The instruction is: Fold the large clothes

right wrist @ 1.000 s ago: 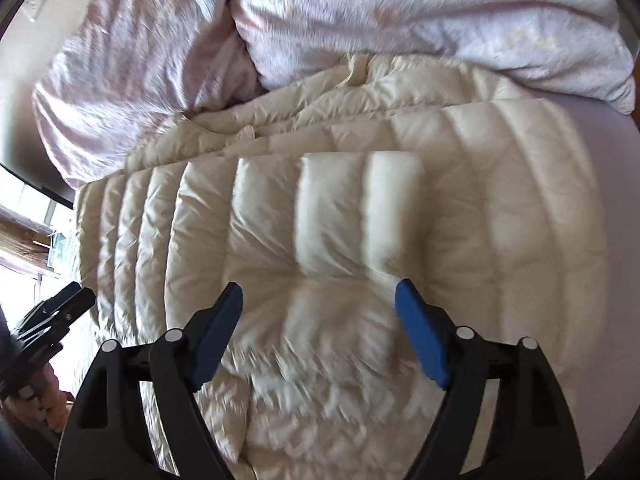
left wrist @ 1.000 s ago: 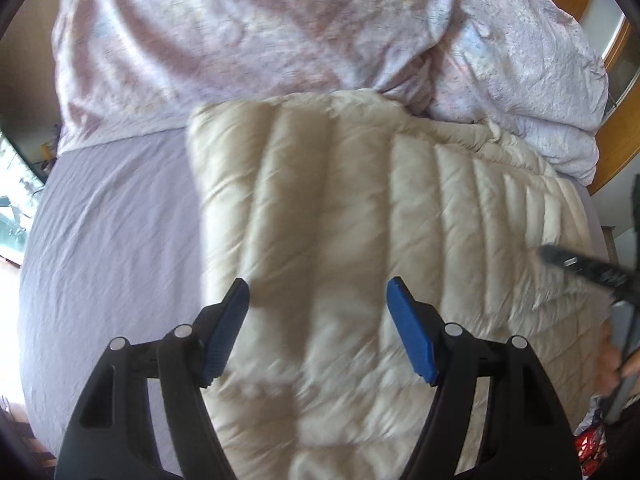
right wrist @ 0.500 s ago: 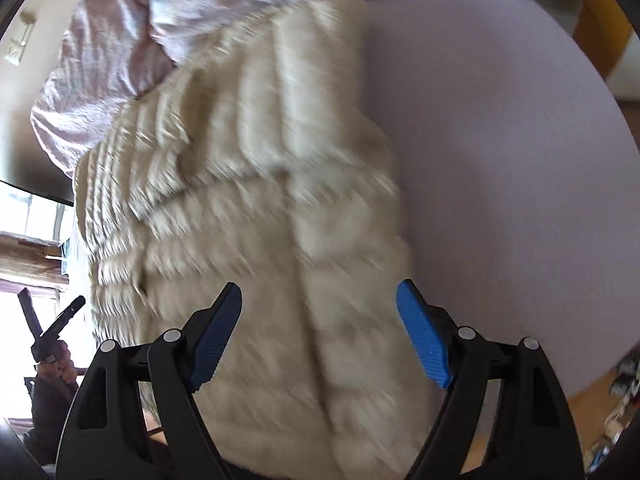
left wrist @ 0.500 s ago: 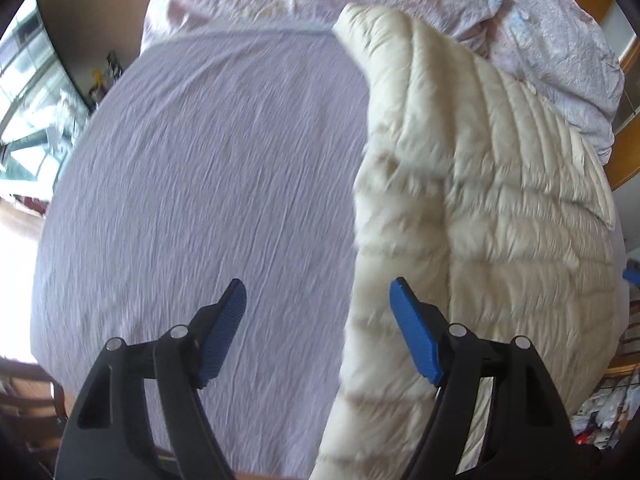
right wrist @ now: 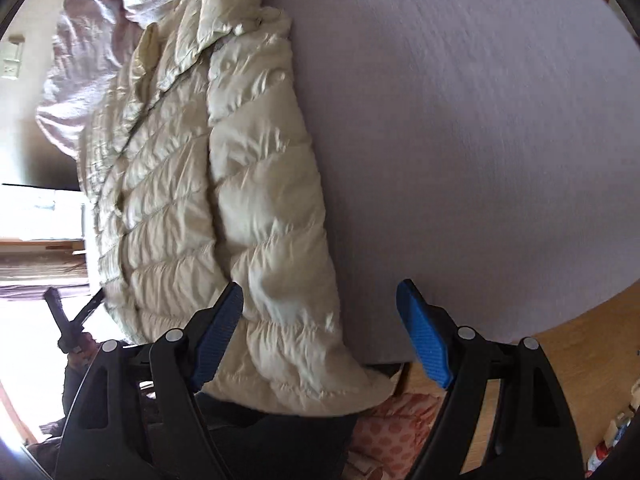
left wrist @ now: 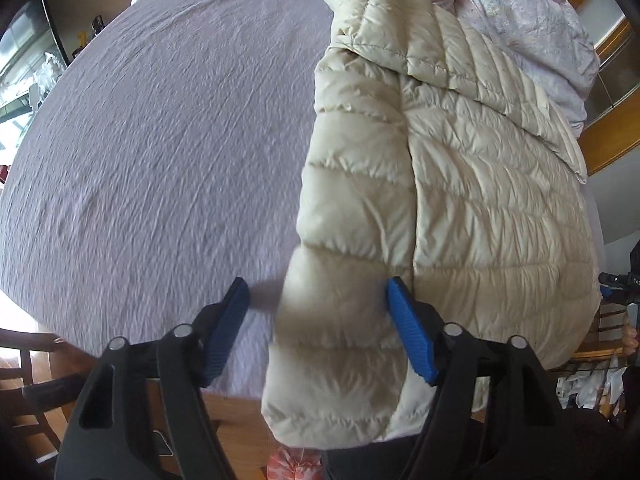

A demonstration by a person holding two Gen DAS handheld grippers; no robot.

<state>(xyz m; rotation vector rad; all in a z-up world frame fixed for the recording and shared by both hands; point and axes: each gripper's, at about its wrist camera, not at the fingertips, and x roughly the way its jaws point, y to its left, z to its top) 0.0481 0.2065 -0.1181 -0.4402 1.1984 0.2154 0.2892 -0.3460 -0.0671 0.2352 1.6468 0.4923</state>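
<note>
A cream quilted puffer jacket lies flat on the lavender bed sheet, its hem at the bed's near edge. In the left wrist view its left sleeve runs down between the jaws of my left gripper. Those jaws are closing; the right pad touches the sleeve and the left pad stands clear over the sheet. In the right wrist view my right gripper hangs open over the jacket's right sleeve, one pad above the jacket and the other above the sheet.
A crumpled pink floral duvet is heaped at the head of the bed behind the jacket. A wooden chair stands at the bed's near left corner. Wooden floor and pink dotted fabric show below the bed edge.
Both grippers have moved apart from over the jacket's middle, the left to the left sleeve and the right to the right side. Both now sit near the bed's front edge.
</note>
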